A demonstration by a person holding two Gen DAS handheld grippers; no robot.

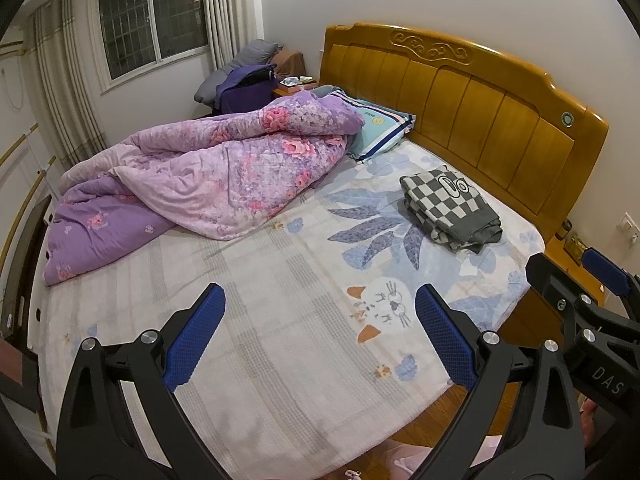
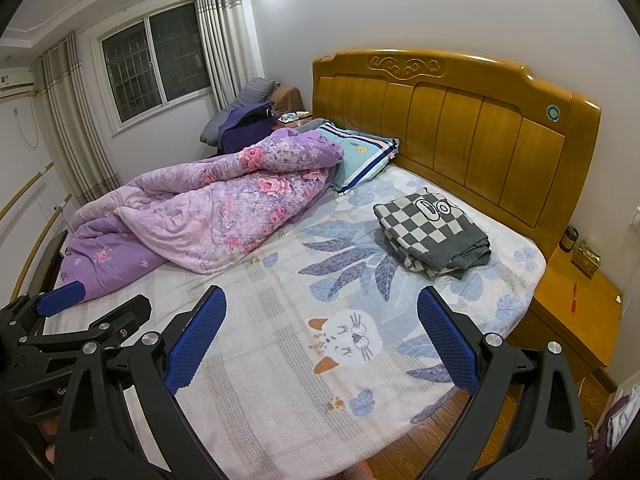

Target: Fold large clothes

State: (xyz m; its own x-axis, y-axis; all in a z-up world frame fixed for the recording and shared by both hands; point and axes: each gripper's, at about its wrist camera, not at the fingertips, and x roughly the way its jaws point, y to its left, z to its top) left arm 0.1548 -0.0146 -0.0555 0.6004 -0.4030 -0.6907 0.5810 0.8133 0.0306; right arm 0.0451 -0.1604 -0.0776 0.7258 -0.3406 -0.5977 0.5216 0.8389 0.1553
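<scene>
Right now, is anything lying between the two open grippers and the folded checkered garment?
Nothing visible: only bare bedsheet separates the left gripper and right gripper from the checkered garment. The purple quilt lies off left.

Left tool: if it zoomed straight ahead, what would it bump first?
Probably the bedsheet. The open left tool points down over the bare sheet, short of the purple quilt and left of the folded checkered garment. Depth is hard to judge.

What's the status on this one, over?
Left gripper open, empty. Right gripper open, empty. Checkered garment lies folded near headboard. Purple quilt bunched apart, nothing blocking.
</scene>
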